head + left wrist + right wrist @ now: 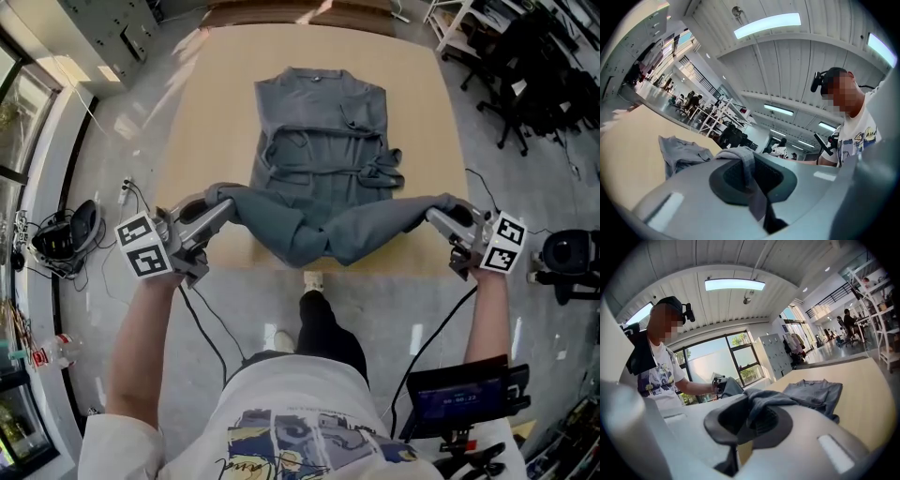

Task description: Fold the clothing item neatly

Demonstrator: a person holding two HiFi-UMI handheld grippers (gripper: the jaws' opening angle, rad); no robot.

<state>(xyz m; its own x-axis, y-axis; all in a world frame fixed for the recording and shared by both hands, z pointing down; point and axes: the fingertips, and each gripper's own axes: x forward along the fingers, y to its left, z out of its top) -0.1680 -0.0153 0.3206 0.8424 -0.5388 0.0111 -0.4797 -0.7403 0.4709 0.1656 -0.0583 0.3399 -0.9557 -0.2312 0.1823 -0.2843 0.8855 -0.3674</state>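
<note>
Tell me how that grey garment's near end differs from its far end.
The near end is lifted off the table; the far end lies flat on it. The left gripper and right gripper pinch the near end's corners, so it sags between; the far end is untouched. Both are grey.

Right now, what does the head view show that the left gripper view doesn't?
Head view only: the right tool shut on a corner of the gray garment, the cloth sagging between both tools, the floor. Left gripper view only: ceiling lights, distant people. Both: the garment, the table, the left tool shut on cloth.
</note>
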